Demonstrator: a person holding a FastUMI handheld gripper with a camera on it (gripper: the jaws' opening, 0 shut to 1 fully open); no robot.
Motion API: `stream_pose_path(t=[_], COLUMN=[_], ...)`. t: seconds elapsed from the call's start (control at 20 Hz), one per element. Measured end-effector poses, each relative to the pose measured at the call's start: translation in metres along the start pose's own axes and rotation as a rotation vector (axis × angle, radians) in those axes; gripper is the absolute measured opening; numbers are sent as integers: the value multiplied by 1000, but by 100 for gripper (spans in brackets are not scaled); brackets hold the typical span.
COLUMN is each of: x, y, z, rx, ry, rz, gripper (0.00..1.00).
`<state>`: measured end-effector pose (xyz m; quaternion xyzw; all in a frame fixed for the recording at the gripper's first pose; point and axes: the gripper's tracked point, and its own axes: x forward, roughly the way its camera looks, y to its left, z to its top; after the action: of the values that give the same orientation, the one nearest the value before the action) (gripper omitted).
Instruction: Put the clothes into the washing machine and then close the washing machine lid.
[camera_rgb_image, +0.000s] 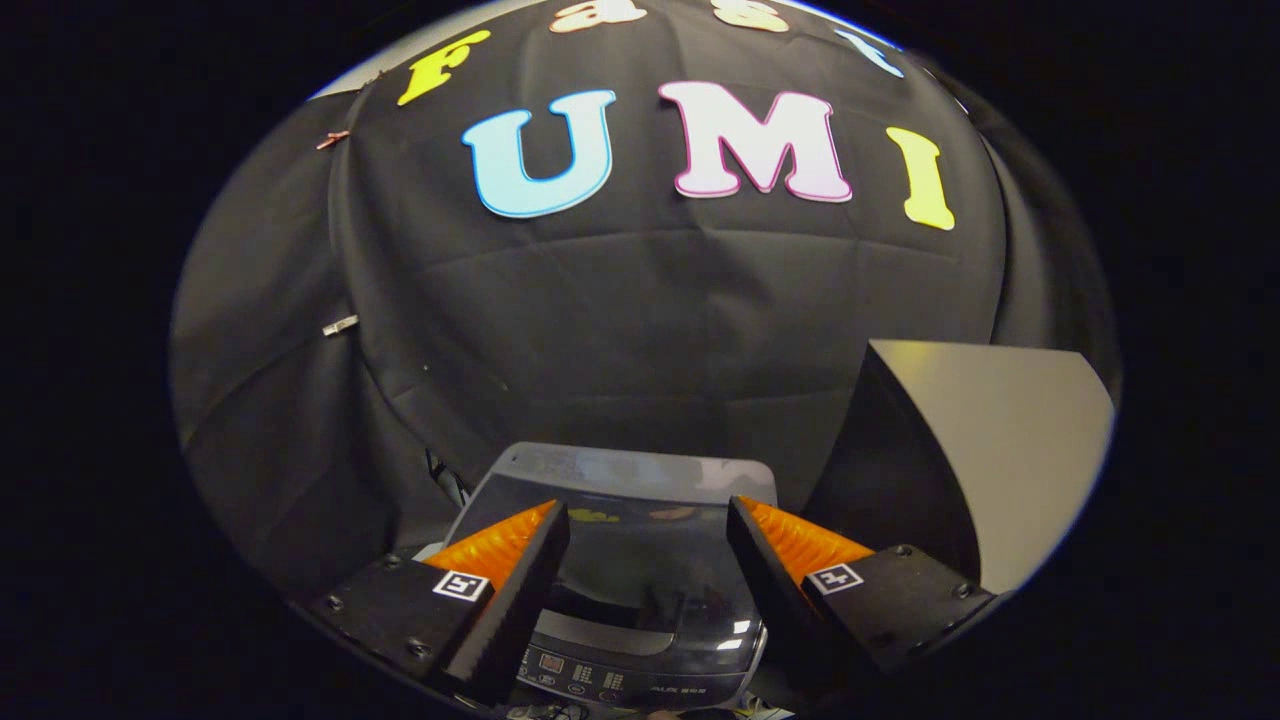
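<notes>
A small dark washing machine (640, 560) stands just ahead of and below my fingers, its glossy see-through lid (625, 480) lying flat and shut over the drum. Its control panel (600, 680) faces me at the front edge. My gripper (648, 520) hovers above the lid, open, with nothing between the fingers. The two fingers (520, 560) straddle the lid's middle without touching it.
A tall dark box with a pale slanted top (990, 440) stands close to the right of the machine. The black cloth wall (620, 320) hangs right behind both. A cable (445, 480) runs down behind the machine's left rear corner.
</notes>
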<state>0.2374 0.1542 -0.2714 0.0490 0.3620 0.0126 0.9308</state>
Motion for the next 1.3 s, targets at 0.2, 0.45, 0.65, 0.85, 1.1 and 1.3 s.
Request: stream_pose_path(t=[0.2,0.45,0.65,0.85,1.1,1.3], x=[-36,-109,-158,-227,-292,-336], y=[13,16,4,-20,-66,-94], z=[26,64,85,108,112,99], rx=[-36,-74,-81,-82,-75,-96], ry=[-103,-268,-421,-531,-632,-669], rz=[33,75,94,92,57,41], gripper=[99,99,99,98,99,98])
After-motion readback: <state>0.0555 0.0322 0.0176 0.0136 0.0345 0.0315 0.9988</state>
